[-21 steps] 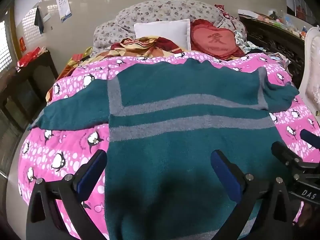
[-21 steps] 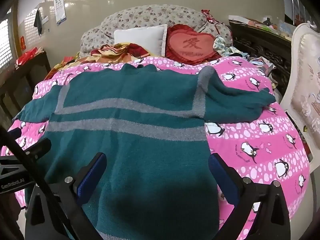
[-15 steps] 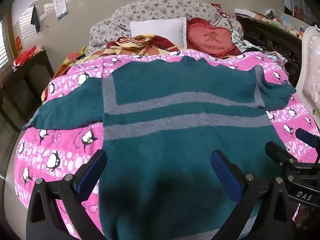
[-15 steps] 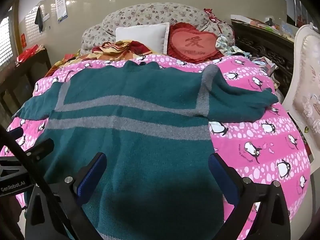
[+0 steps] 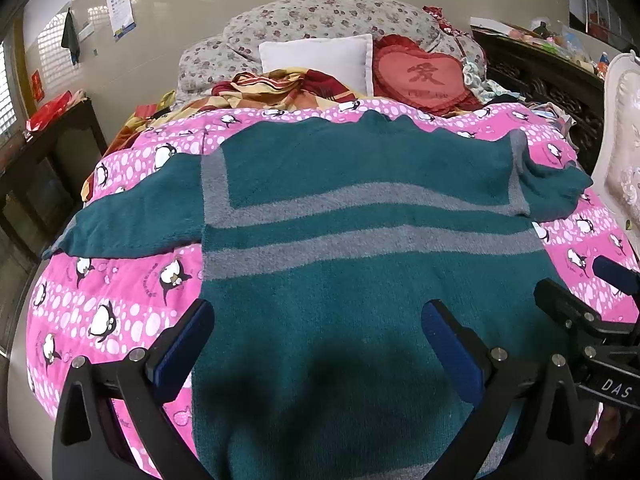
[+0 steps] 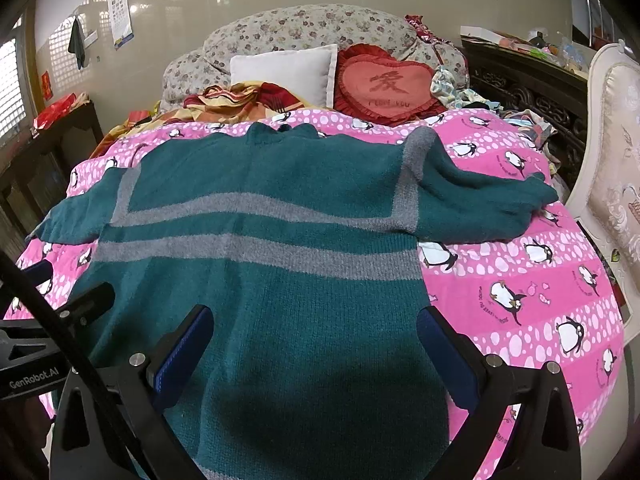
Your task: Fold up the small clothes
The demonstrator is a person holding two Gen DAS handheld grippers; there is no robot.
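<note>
Bed with a pink penguin-print quilt fills both views. Spread flat across it lies a teal fuzzy knit sweater with grey stripes, collar toward the headboard, hem toward the cameras. Body is smooth, no fold in it. Two grey bands cross the chest, grey strips run down each shoulder seam, another grey band sits at the hem. Left sleeve stretches straight out to the bed's edge; right sleeve also lies outward, slightly bunched at the cuff.

At the head of the bed: floral-print grey bolster, white square pillow, red heart-shaped cushion with a Chinese character, crumpled red-and-yellow striped cloth. Cream carved chair back stands at the right side.

Left gripper hovers over the sweater's lower left part, blue-padded jaws spread wide, nothing between them. Right gripper hovers over the lower right part, jaws likewise spread wide and empty. Whether the fingertips touch the knit is unclear.
</note>
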